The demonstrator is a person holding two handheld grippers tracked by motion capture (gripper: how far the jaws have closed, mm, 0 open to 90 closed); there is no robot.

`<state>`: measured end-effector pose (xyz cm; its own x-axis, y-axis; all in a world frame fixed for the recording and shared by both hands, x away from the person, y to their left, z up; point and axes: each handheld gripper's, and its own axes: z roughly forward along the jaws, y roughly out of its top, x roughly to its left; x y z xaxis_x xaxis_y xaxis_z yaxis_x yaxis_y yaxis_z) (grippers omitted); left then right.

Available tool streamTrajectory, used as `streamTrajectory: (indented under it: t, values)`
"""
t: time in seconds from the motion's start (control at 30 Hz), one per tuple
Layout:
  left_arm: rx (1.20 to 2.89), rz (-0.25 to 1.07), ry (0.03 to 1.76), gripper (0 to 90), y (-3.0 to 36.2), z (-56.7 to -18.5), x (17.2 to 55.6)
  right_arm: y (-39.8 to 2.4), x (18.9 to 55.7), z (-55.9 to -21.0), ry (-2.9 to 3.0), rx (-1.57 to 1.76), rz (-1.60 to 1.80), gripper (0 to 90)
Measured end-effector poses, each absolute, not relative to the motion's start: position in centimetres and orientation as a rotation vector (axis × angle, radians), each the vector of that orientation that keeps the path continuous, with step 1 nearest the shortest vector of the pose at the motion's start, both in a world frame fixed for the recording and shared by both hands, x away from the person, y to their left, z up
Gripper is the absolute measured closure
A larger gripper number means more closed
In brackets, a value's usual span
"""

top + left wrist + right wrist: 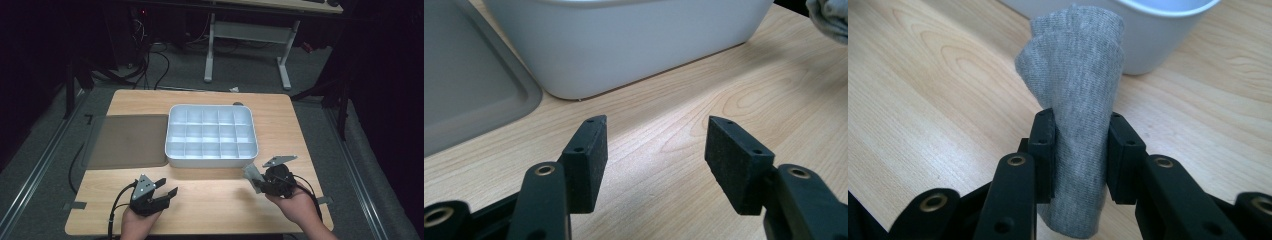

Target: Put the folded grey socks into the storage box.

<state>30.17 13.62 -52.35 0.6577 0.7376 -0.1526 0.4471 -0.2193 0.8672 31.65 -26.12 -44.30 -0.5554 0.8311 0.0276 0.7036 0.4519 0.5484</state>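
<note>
Now carrying rolled grey sock [1073,120] toward divided organiser tray [211,161].
Clamped in right gripper [1075,150]; left gripper [654,150] open, empty; could unroll or snag tray rim.

A grey knit cloth [1075,115], rolled or folded into a thick soft bundle, stands upright between the black fingers [1043,150] of the right gripper [257,179], which press on it from both sides. Its upper end flares into rounded folds above them; its lower end hangs below. It is held above the wooden surface [210,200], just beside the near right corner of the white compartment tray [212,131].
</note>
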Motion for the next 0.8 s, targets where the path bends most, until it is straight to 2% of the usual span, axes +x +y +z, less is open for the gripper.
streamTrajectory:
  t: [0.33,0.8]
  values:
    - [1.869,0.350,0.921,42.6,13.2,-52.3,30.3,-26.2,33.0,-41.6,2.442,1.339,0.766,70.3]
    - [1.862,0.342,0.923,42.5,13.5,-52.2,30.1,-25.5,37.9,-40.2,2.433,1.440,0.756,70.1]
